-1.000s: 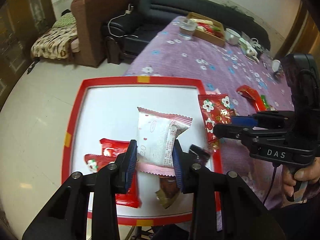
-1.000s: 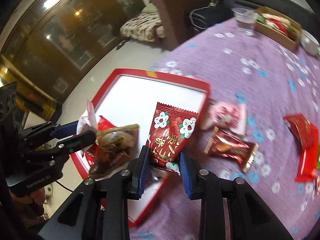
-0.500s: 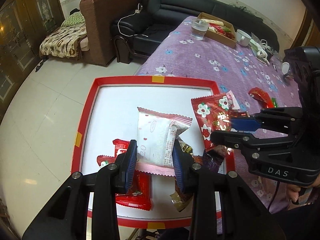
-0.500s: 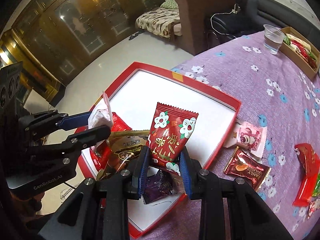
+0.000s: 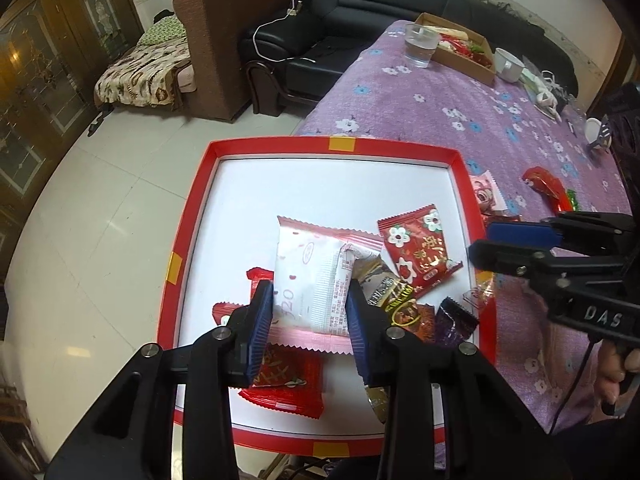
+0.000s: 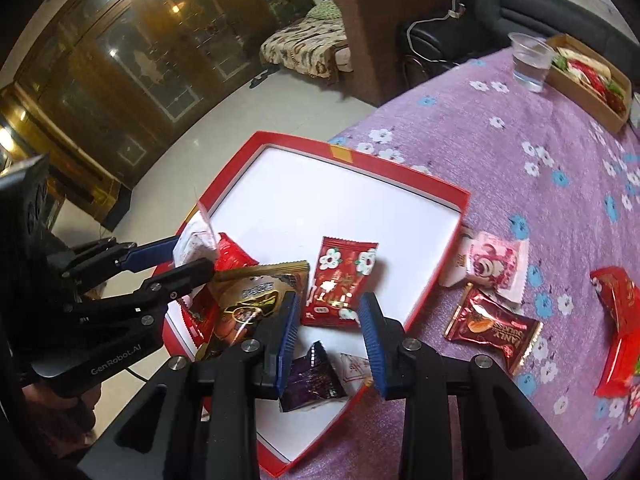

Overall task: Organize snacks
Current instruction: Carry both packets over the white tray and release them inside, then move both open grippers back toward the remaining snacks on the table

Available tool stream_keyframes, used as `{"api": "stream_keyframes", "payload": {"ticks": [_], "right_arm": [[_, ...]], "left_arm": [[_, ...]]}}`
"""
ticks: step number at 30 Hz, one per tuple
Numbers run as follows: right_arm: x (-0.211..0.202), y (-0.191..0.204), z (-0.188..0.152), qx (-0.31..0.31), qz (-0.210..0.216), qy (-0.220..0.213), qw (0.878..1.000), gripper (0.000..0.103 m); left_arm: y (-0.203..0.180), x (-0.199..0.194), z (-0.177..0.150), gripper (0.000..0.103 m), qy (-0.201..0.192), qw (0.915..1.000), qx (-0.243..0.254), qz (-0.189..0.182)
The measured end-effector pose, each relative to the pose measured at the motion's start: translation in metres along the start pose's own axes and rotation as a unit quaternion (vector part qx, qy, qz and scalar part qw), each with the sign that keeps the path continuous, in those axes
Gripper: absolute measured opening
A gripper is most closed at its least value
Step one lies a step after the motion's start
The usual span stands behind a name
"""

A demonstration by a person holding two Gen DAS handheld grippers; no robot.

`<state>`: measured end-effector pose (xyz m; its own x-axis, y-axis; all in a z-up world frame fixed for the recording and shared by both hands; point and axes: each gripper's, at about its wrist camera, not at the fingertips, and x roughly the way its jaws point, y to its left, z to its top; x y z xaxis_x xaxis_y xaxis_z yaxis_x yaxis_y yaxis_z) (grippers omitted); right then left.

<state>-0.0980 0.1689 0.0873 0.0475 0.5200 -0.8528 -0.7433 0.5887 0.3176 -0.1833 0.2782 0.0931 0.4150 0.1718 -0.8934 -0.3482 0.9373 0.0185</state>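
The red flowered packet [image 6: 339, 280] has just dropped from the right gripper [image 6: 329, 322], whose jaws now stand apart above it; it lies flat in the red-rimmed tray [image 5: 192, 216]. The left gripper [image 5: 310, 322], its jaws opening, still brackets the white-and-pink packet [image 5: 316, 276] over the tray's pile.

Red packet [image 5: 280, 380] half hidden under white packet [image 5: 312, 276], gold wrapper's print [image 6: 248, 304] blurred, wooden box [image 6: 592, 76] cut by edge
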Motion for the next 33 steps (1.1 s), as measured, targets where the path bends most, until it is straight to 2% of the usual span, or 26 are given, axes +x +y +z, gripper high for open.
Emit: {"api": "stream_keyframes", "payload": {"ticks": [1, 3, 5, 10, 13, 17, 24, 33], "right_arm": [[-0.001, -0.003, 0.0, 0.005, -0.002, -0.002, 1.0, 0.033], [-0.004, -0.013, -0.003, 0.02, -0.004, -0.005, 1.0, 0.034], [-0.005, -0.028, -0.007, 0.048, -0.004, -0.005, 0.999, 0.037], [-0.014, -0.075, -0.027, 0.129, -0.011, -0.007, 0.992, 0.039], [-0.023, -0.104, -0.042, 0.183, -0.012, -0.012, 0.983, 0.043], [-0.036, -0.137, -0.065, 0.239, -0.022, -0.021, 0.97, 0.045], [-0.054, -0.16, -0.099, 0.286, -0.041, -0.027, 0.957, 0.047], [-0.078, -0.182, -0.145, 0.337, -0.065, -0.035, 0.939, 0.048]], "left_arm": [[0.001, 0.001, 0.001, 0.037, 0.003, 1.0, -0.002, 0.002], [0.003, 0.004, 0.003, 0.048, 0.008, 0.9999, -0.007, 0.002], [0.002, 0.007, 0.004, 0.05, 0.01, 0.9999, -0.011, 0.001], [-0.011, 0.013, 0.01, 0.05, 0.018, 0.9998, 0.002, -0.008], [-0.024, 0.015, 0.015, 0.05, 0.02, 0.9995, 0.017, -0.016], [-0.044, 0.018, 0.022, 0.056, 0.02, 0.9984, 0.044, -0.028], [-0.092, 0.024, 0.035, 0.056, 0.026, 0.993, 0.099, -0.059], [-0.142, 0.031, 0.055, 0.058, 0.022, 0.9812, 0.169, -0.089]]}}
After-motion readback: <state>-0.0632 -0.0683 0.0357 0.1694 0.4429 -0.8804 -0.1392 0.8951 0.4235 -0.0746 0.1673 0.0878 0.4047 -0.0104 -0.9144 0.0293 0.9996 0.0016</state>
